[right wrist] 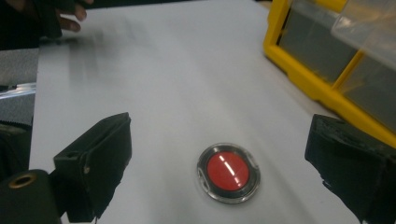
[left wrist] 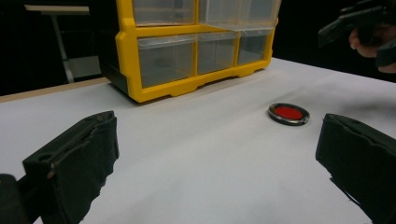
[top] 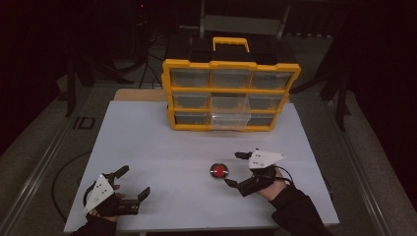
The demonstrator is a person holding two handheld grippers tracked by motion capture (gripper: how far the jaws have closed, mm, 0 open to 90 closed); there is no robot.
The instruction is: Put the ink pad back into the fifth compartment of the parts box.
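Observation:
A small round red disc [top: 219, 171] with a dark and clear rim lies flat on the white table [top: 162, 147], right of centre. My right gripper [top: 236, 168] is open just to its right, jaws spread wide towards it. In the right gripper view the disc [right wrist: 228, 172] lies on the table between and just ahead of the jaws, untouched. My left gripper [top: 133, 181] is open at the front left, empty, well away from the disc [left wrist: 288, 113]. A yellow drawer cabinet [top: 229, 93] with clear drawers stands at the back; its lower middle drawer [top: 230, 119] is pulled out.
The cabinet [left wrist: 187, 51] has a yellow handle [top: 230, 43] on top and fills the back middle of the table. Bare white tabletop lies between the two grippers. Dark floor, metal rails and stands surround the table. The table's front edge runs just below both hands.

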